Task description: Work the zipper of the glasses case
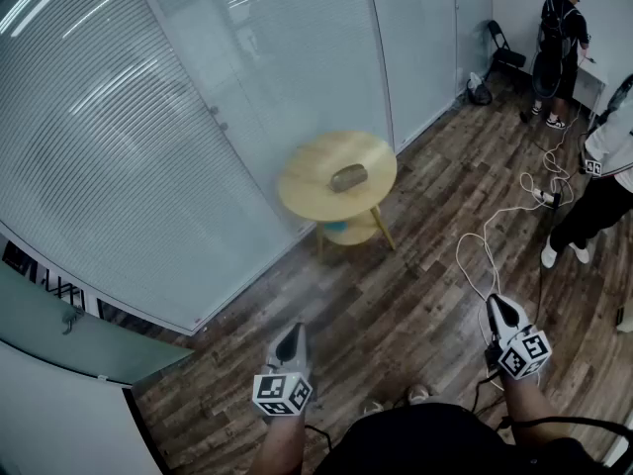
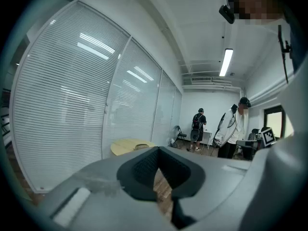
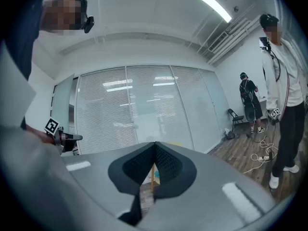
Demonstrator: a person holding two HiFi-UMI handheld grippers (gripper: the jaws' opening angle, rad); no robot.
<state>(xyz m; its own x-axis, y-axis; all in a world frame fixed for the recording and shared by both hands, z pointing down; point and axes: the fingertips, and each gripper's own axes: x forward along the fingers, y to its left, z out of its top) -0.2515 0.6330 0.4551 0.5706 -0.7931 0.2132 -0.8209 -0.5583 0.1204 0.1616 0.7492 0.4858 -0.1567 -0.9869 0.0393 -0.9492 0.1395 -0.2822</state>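
Note:
A brown glasses case [image 1: 348, 177] lies on a small round wooden table [image 1: 307, 182] by the glass wall, well ahead of me. In the left gripper view the table [image 2: 122, 146] and the case [image 2: 140, 147] show far off, above the jaws. My left gripper [image 1: 291, 336] is held low at the bottom of the head view, shut with nothing in it. My right gripper [image 1: 497, 307] is at the lower right, also shut and empty. Both are far from the case. In the right gripper view the jaws hide most of the table.
Frosted glass partitions with blinds [image 1: 148, 127] run along the left. White cables [image 1: 495, 236] and a power strip [image 1: 545, 197] lie on the wood floor at right. Two people [image 1: 560, 40] stand at the far right, near a black chair [image 1: 502, 51].

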